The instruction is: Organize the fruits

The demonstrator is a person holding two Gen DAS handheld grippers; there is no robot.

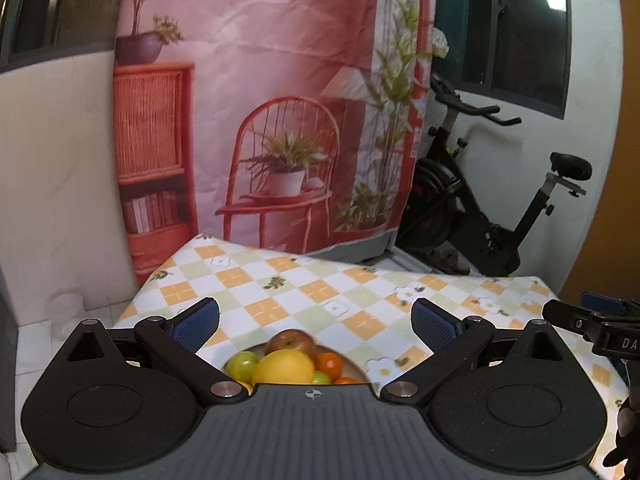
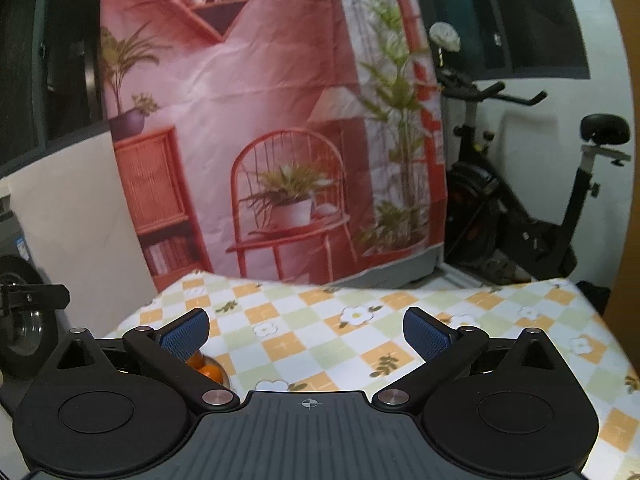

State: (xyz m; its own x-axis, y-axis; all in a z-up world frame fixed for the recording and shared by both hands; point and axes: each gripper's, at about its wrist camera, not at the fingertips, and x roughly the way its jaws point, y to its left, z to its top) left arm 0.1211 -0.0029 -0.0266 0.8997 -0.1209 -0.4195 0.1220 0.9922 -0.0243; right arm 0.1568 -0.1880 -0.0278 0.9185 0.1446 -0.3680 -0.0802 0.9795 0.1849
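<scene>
In the left wrist view a plate (image 1: 354,365) of fruit lies just under my left gripper (image 1: 316,320): a red apple (image 1: 290,342), a yellow lemon (image 1: 285,368), green fruits (image 1: 241,363) and small orange ones (image 1: 330,363). The left gripper is open and empty above the plate. My right gripper (image 2: 306,330) is open and empty over the checked tablecloth (image 2: 320,344). An orange fruit (image 2: 208,370) shows beside its left finger. The right gripper also shows at the right edge of the left wrist view (image 1: 592,320).
The table has a checked orange, green and white cloth (image 1: 304,292). A pink printed backdrop (image 1: 260,120) hangs behind its far edge. An exercise bike (image 1: 480,208) stands at the back right. A white wall panel (image 1: 56,180) is on the left.
</scene>
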